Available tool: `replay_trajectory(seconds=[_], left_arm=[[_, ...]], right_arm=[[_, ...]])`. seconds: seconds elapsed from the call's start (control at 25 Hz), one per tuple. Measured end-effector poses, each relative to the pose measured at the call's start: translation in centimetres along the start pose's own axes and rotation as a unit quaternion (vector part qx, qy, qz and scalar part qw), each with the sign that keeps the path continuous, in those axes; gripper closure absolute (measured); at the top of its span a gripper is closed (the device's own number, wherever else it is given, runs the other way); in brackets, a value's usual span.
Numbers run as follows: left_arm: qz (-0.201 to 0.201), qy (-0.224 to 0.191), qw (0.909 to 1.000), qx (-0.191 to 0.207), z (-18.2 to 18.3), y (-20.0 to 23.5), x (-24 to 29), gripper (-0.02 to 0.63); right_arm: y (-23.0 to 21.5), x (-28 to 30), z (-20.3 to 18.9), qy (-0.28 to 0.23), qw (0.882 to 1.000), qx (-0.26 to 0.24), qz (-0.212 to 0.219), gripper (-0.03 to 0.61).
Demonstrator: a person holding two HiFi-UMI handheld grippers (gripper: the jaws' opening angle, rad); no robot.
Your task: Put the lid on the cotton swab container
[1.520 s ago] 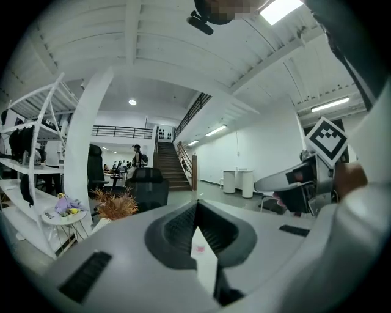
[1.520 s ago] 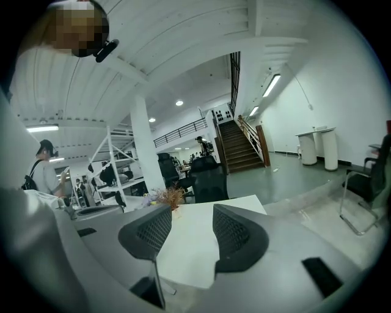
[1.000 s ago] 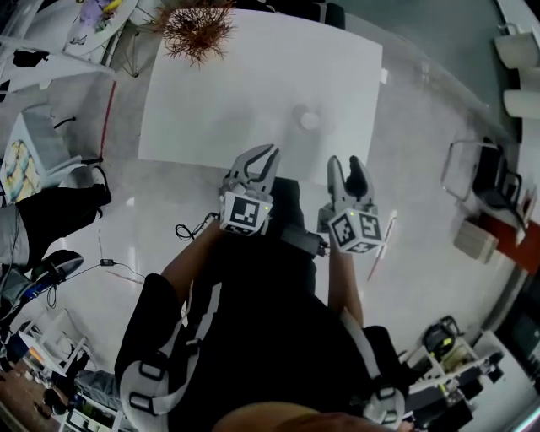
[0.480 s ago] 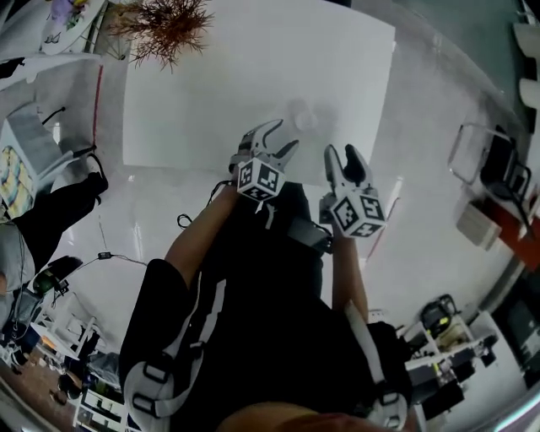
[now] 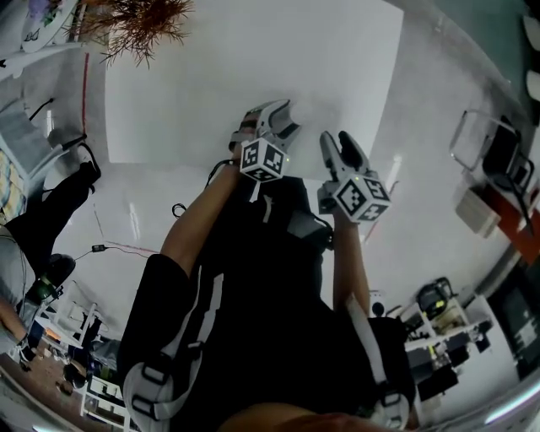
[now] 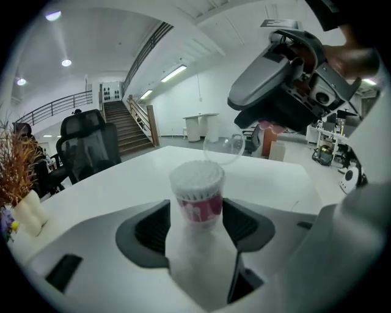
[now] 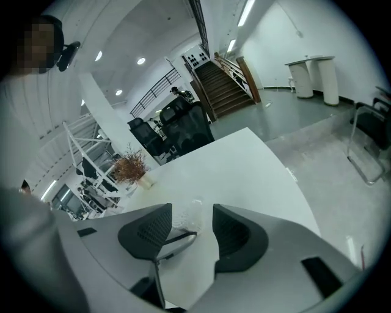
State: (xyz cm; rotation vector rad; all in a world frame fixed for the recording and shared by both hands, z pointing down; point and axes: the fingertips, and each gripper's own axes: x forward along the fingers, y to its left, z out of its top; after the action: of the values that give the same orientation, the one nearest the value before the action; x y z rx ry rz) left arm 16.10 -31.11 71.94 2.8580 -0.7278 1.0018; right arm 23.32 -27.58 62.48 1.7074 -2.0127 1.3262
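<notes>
In the left gripper view the cotton swab container (image 6: 197,191) stands upright on the white table (image 6: 122,177). It has a red label, an uncovered top and packed white swabs. My left gripper (image 6: 195,208) is open around it, with a gap at each pad; its jaws have just been opening. The clear lid (image 6: 224,147) lies on the table just behind the container. My right gripper (image 6: 293,79) hangs above and to the right of it. Seen from its own camera, the right gripper (image 7: 192,214) is open with the faint clear lid (image 7: 186,215) beyond its jaws. In the head view the left gripper (image 5: 285,120) and right gripper (image 5: 342,145) sit at the table's near edge.
A dried plant in a pale vase (image 5: 135,25) stands at the table's far left corner. Black office chairs (image 6: 88,147) stand behind the table. A metal-framed chair (image 5: 498,160) is on the floor to the right, and a person's legs (image 5: 51,211) are at the left.
Both grippers have sunk and moved forward to the table's near edge. The left jaws have gone from shut to wide apart, with the container now between them.
</notes>
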Motion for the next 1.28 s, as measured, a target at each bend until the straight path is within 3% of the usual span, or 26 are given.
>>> replay_trajectory(seconds=[0.32, 0.52, 1.28], left_arm=[[-0.011, -0.007, 0.9999, 0.008, 0.3, -0.5, 0.5, 0.374], [-0.026, -0.005, 0.9996, 0.006, 0.2, -0.5, 0.6, 0.379], [-0.035, -0.005, 0.9994, 0.003, 0.7, -0.7, 1.0, 0.379]], right_arm=[[-0.6, 0.8, -0.5, 0.016, 1.000, 0.008, 0.003, 0.396], [-0.3, 1.3, -0.5, 0.023, 1.000, 0.007, 0.008, 0.468], [4.0, 4.4, -1.0, 0.072, 0.989, -0.016, 0.130, 0.492]])
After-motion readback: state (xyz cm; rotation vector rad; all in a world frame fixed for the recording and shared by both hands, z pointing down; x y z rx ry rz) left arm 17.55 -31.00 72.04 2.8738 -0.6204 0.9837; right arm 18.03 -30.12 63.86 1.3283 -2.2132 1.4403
